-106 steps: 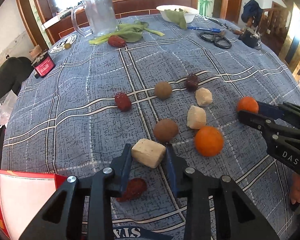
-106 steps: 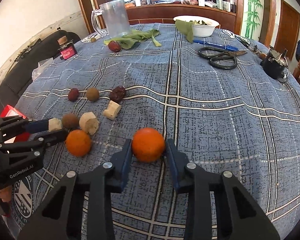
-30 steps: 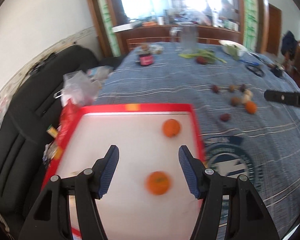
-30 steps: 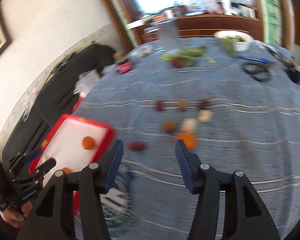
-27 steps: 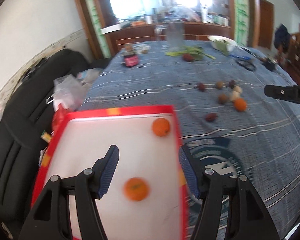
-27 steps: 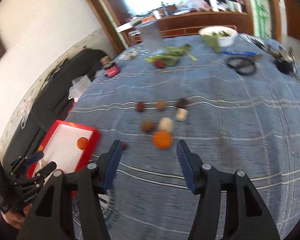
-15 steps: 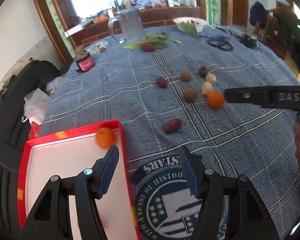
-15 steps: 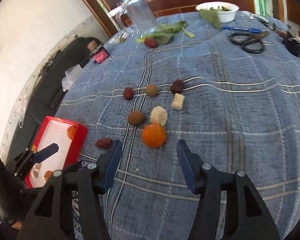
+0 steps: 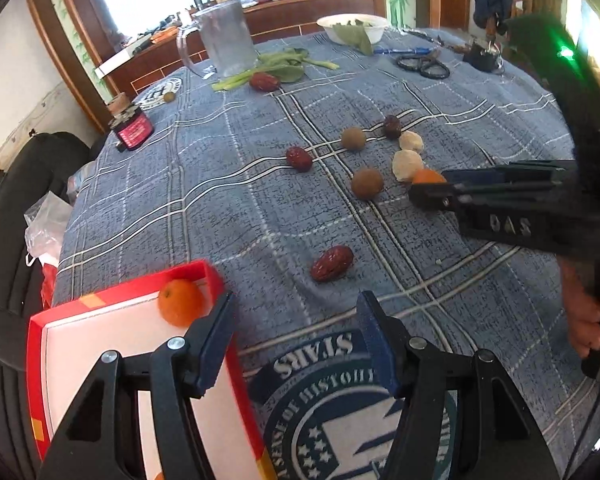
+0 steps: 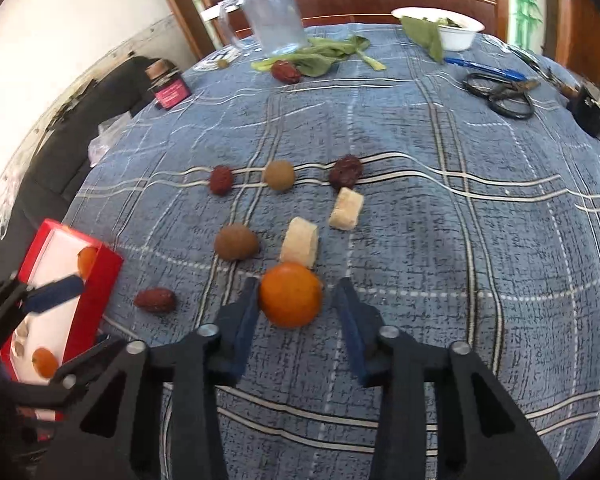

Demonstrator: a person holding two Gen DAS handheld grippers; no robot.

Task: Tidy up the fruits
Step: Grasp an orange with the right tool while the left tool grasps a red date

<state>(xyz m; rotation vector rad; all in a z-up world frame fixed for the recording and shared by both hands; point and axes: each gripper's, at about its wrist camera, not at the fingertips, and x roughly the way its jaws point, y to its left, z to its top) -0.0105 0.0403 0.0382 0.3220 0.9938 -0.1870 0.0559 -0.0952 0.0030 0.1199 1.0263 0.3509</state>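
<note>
Now both jaws spread; one orange (image 10: 290,295) on cloth, two oranges (image 10: 45,362) boxed.

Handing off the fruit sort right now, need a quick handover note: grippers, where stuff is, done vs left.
Left gripper: open, empty, over the red tray's table-side edge.
Right gripper: open, straddling the orange on the tablecloth, not closed yet.
Done: two oranges in tray.
Left on the cloth: that orange, nearest red date, two more dates, two brown round fruits, two pale chunks. Another date sits far back by the greens.
</note>
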